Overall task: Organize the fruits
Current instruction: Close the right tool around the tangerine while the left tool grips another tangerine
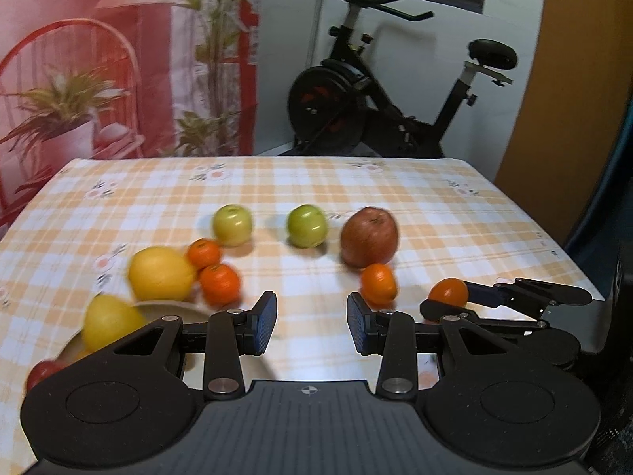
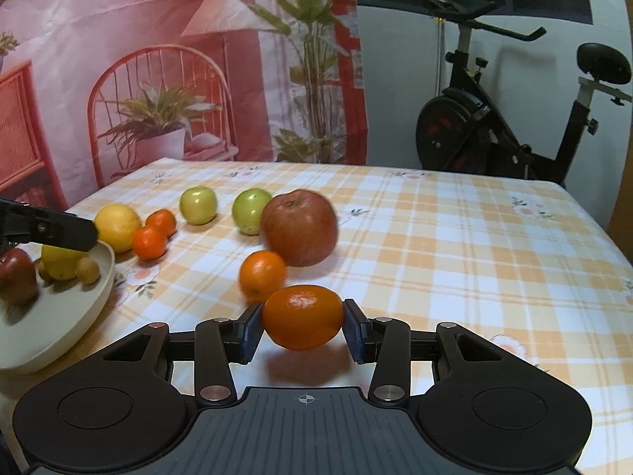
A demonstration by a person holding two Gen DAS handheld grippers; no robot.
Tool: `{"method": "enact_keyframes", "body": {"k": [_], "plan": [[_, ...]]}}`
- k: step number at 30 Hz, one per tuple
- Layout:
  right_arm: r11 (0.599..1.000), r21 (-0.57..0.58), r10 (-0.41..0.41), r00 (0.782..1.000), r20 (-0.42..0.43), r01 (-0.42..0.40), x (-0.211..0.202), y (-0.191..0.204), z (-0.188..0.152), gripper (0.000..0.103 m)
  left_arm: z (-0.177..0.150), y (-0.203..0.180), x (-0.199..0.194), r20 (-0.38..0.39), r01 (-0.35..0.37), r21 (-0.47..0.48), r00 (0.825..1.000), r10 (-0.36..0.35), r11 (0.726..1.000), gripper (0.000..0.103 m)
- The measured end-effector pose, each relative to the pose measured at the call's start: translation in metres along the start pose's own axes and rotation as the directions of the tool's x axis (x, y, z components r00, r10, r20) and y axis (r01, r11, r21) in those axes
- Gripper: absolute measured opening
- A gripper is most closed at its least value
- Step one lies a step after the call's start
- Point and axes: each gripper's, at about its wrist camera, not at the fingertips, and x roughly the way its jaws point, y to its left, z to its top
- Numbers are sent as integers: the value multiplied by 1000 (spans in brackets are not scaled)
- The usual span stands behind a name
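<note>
My right gripper (image 2: 303,328) is shut on a tangerine (image 2: 302,316) and holds it just above the checked tablecloth; it also shows in the left wrist view (image 1: 448,292). My left gripper (image 1: 311,324) is open and empty, over the table beside a beige plate (image 2: 79,308). On the cloth lie a red apple (image 2: 300,227), another tangerine (image 2: 262,275), two green apples (image 2: 253,210) (image 2: 198,204), a lemon (image 2: 117,226) and two small tangerines (image 2: 149,242). The plate holds a lemon (image 2: 59,263), a red apple (image 2: 16,275) and a kiwi (image 2: 88,270).
The table's right edge (image 2: 617,245) and far edge (image 1: 277,158) are near. An exercise bike (image 1: 395,91) stands behind the table. A printed pink backdrop (image 2: 158,59) hangs at the back left.
</note>
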Motion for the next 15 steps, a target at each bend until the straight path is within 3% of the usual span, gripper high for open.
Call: {"method": "enact_keyframes", "body": {"k": [7,15], "plan": [[1000,8,-27,999,29,27,-6,-18,0,39,10,-24,31,-27,45,25,999,-44,999,41],[998,-9,-57,997,42,58,-6,-15,-2,39,16,-29,66,-81,81,-50,993,-85,995,41]]}}
